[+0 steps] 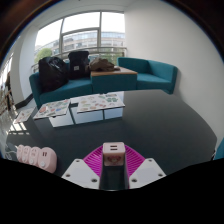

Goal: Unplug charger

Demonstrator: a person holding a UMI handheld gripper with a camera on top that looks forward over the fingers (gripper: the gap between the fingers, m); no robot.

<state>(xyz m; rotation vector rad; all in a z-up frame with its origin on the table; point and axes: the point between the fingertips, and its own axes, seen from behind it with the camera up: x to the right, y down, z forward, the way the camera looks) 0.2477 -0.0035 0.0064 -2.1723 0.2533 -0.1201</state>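
A small white cube charger [113,151] sits between the tips of my gripper [113,156]. Both magenta pads [96,158] press on its sides, so the gripper is shut on it. The charger is held above the dark glossy table [160,120], with its face towards the camera. A white and pink power strip [34,155] lies on the table to the left of the fingers, apart from the charger. No cable shows on the charger.
Papers and leaflets [85,104] lie on the far part of the table. Beyond it stand a teal sofa [150,72] and a teal sofa with dark bags [62,72], a low wooden table [112,72] and a large window [85,35].
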